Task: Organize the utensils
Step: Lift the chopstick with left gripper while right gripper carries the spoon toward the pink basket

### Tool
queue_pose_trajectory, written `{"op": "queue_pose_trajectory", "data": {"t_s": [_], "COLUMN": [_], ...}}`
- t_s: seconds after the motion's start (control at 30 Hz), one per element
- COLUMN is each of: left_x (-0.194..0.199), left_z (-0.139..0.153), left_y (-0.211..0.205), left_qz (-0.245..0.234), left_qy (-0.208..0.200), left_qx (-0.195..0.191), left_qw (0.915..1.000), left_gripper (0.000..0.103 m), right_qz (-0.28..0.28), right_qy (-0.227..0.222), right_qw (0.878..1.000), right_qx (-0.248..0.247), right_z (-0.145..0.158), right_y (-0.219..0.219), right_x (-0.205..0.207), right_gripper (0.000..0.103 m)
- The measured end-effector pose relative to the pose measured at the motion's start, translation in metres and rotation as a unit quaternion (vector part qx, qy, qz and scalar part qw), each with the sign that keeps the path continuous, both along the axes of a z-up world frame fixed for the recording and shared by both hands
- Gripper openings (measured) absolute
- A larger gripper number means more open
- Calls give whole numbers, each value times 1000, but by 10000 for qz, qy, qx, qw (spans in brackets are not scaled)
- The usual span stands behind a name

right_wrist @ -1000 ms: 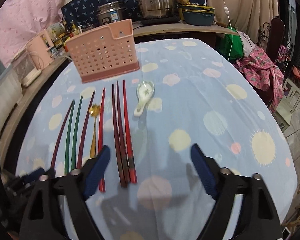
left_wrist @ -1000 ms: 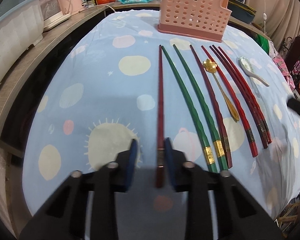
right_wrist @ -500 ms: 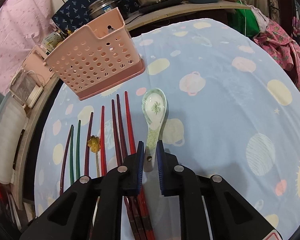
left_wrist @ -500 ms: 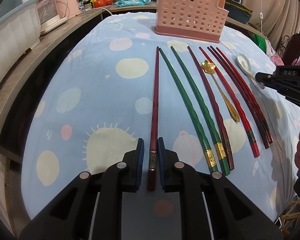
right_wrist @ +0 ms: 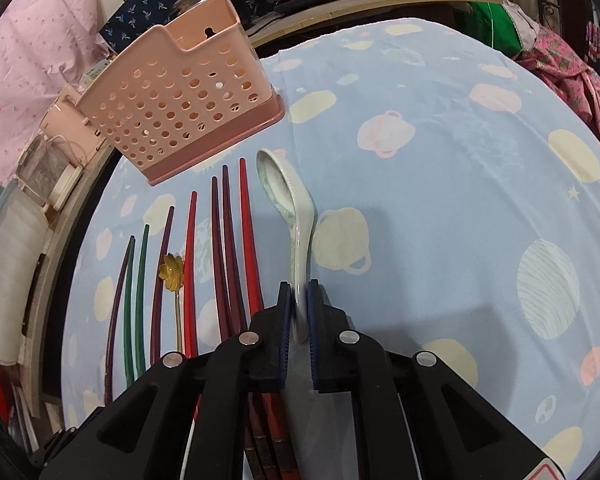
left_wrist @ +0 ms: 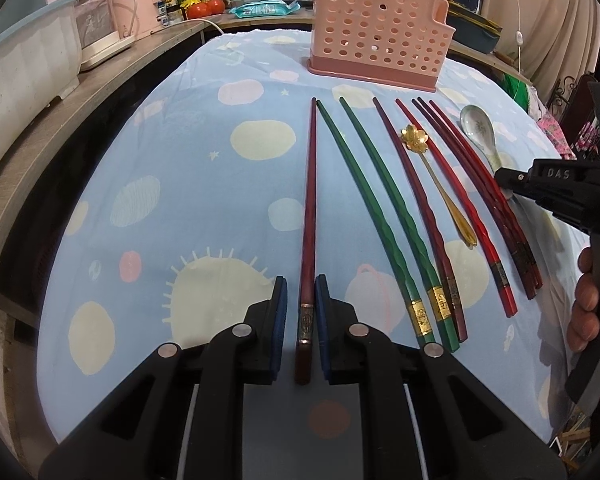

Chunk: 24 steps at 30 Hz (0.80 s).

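So far nothing is seen in the holder (left_wrist: 380, 36); before it, a chopstick (left_wrist: 309, 216) is clamped by the left gripper (left_wrist: 301, 312), the spoon (right_wrist: 288, 208) by the right gripper (right_wrist: 298, 316), eight utensils left lying.

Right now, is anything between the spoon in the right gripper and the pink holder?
Nothing visible. The right gripper holds the ceramic spoon, and only bare tablecloth lies between it and the pink holder.
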<state>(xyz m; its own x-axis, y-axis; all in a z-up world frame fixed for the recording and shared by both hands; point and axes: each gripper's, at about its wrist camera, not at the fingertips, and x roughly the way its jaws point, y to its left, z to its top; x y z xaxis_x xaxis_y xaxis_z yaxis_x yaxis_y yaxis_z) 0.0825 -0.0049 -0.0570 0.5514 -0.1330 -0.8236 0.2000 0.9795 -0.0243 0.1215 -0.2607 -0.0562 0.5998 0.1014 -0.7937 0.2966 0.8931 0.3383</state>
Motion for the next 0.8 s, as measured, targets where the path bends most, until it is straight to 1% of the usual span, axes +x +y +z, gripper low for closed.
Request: {"op": "queue_pose_trajectory", "data": {"t_s": [0.07,0.2,0.23,0.27,0.4,0.5,0.67,0.8], "left_x": [-3,-10,-10,-12,-17,-22,-31,-34], "left_z": [1,1,2,2,3,6,21,45], "left_y": [2,8,9,11,18,21,26,30], "left_qz": [9,-2,-8,-9,11,24,54,70], "left_qy": [22,68,75,96,193,204,-4,-318], "left_qx": [-61,-200,-238,-292,-504,-566,-568,-485], "left_qw": [10000,9998,9997,9995,9985,9982,9984,9983], "left_gripper": [14,14,12,8,7,7,7,7], "right_qz": [56,68,50,34,-13,-48,-132,-176], "right_qy": [-12,-8,-11,-18,-110,-178,-355,-622], "right_qw": [9999,9999,9999,9999,9997,9996,9990,9974], "right_qx": [-102,-114,-115,-118,-214,-226,-248,-306], "right_z": [1,3,5,6,18,27,45,70], "right_y": [2,2,2,1,1,-1,-4,-7], "right_x": [-1,-8,-12,-16,-36,-51,-74,-86], "right_gripper": [7,7,7,7,7,7,7,7]}}
